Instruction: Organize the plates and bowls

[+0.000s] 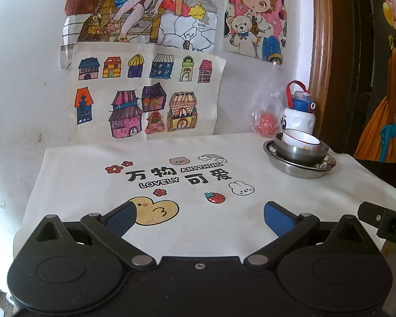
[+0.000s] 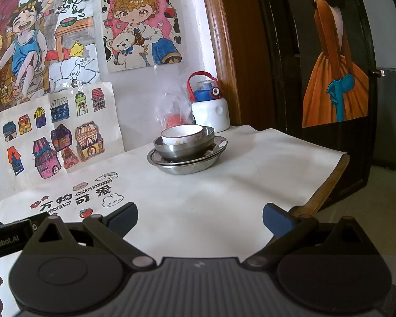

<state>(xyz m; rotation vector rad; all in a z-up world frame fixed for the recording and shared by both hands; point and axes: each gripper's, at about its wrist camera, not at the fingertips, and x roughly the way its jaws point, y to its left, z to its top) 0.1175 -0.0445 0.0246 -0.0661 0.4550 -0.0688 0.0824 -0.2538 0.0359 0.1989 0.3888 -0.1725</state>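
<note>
White cloth (image 1: 198,153) covers the worktop, printed with cartoon animals and text near the middle.

Stack sits at the far right corner, near the wall: 1 white bowl (image 1: 301,139) tilted inside 1 steel bowl (image 1: 298,152), on steel plates (image 1: 299,165). Looks like 2 plates nested; can't confirm the count. Just behind the stack: 1 bottle (image 1: 299,115) with a red strap, and 1 clear bag (image 1: 266,116) holding something red.

Room: cloth between the stack and both grippers is bare, same for the whole left half. Right wrist view shows the worktop's right edge as a wood strip (image 2: 327,185) where the cloth ends, with floor beyond it. Stack is well inside that edge. Wall closes off the back.

Left gripper (image 1: 198,218): jaws apart, nothing between them, low over the near cloth above the duck print. Right gripper (image 2: 200,218): jaws apart, also holding nothing, over the near right part of the worktop.

View differences: the right view alone shows the wood edge, floor, a grey appliance far right, and a bit of hand at lower left. Left view alone shows the duck and full print. Each view catches a corner of the other gripper. 3 drawings (image 1: 145,92) are taped on the wall, and a painting (image 2: 335,79) hangs on the dark door.
</note>
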